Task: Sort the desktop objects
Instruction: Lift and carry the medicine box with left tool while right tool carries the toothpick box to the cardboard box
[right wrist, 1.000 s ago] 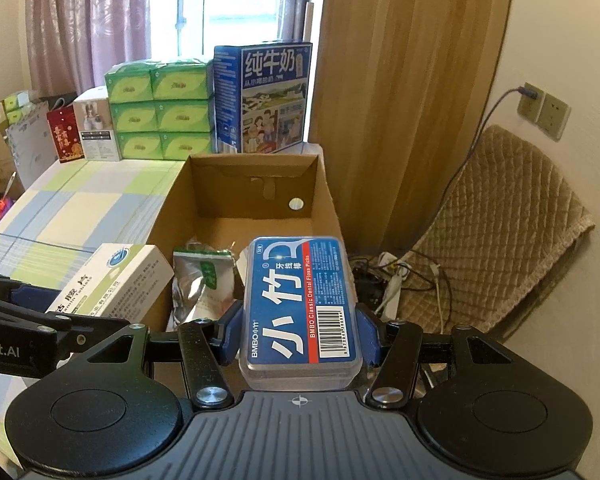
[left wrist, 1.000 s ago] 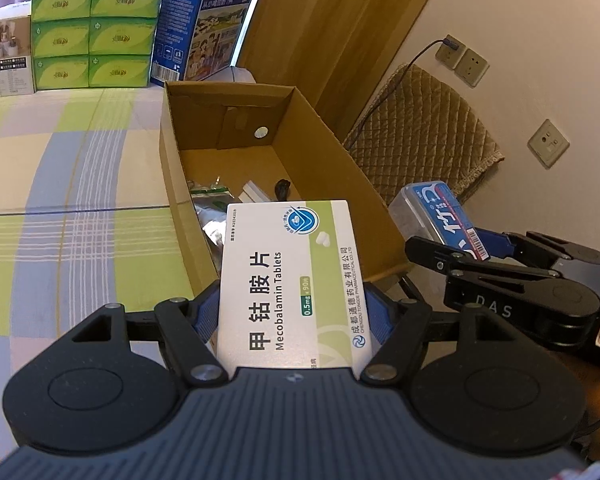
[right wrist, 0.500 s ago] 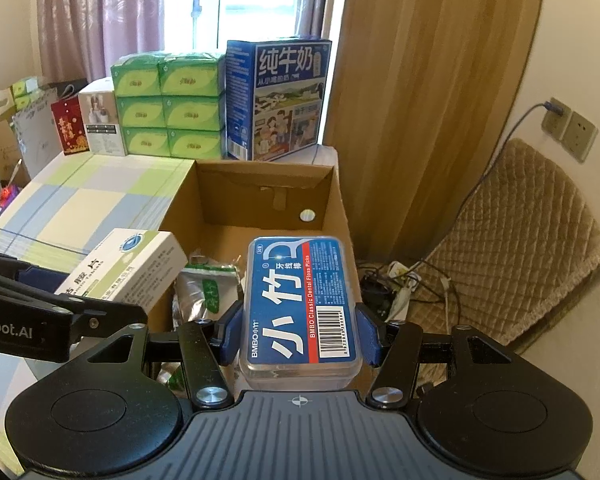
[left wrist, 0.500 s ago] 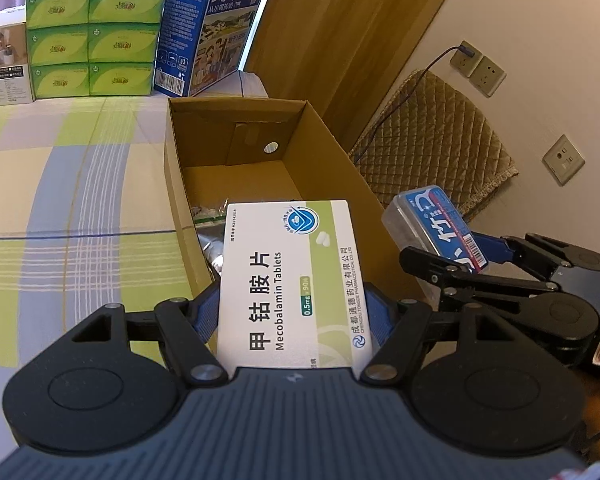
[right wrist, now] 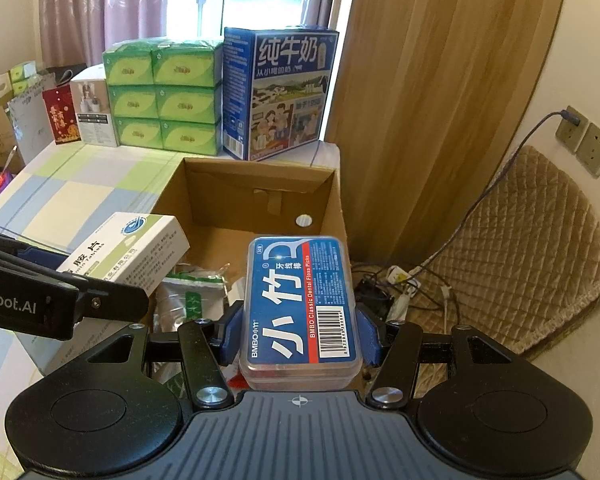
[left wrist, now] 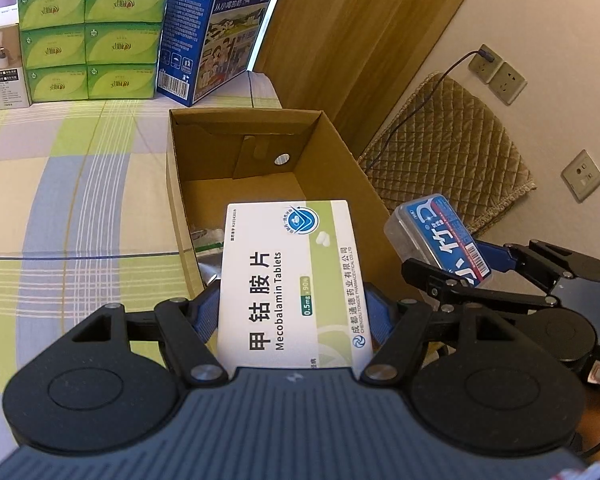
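Tablet box is clamped by left gripper, floss case by right gripper, above open cardboard box; foil pouch lies inside.

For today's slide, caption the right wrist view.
Right gripper holds a dental floss pick box over the open cardboard box.

left gripper clamped on tablet box, right gripper clamped on floss pick case, side by side, both level
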The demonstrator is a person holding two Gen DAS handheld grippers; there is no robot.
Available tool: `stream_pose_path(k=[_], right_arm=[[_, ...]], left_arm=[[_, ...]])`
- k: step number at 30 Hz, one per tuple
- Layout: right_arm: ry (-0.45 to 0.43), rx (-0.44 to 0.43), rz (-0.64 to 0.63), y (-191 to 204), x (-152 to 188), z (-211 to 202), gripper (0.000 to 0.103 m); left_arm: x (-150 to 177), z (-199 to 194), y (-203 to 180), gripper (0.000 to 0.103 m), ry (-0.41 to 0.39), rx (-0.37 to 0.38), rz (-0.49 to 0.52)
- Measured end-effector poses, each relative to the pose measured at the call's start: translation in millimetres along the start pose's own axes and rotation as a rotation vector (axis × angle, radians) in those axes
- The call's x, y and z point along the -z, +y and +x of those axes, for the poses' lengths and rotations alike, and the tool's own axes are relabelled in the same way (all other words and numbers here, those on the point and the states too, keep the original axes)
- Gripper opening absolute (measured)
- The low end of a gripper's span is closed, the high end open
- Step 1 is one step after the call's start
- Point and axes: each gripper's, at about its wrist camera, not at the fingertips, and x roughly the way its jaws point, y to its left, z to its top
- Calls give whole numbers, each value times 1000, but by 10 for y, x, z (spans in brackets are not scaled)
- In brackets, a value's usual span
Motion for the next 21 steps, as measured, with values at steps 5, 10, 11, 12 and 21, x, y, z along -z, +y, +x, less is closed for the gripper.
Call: stream_pose_path(k=[5,10,11,12,21], right_arm=[[7,-5,1,-51,-68,90,54],[12,-11,6,-101,-150,194,54],[13,-12,6,-110,-163,215,54],[15,-13,7,-117,-178,236,54],[34,-18,3,-175,-274,430,54]], left_arm=[[-91,106,30,67,8,-7,-16],[-172,192,51,67,11,-13,-18],[-189,206,55,67,10,-13,-19],[-188,208,57,67,10,-13,-19],[-394,371,133,67,10,-8,-39]])
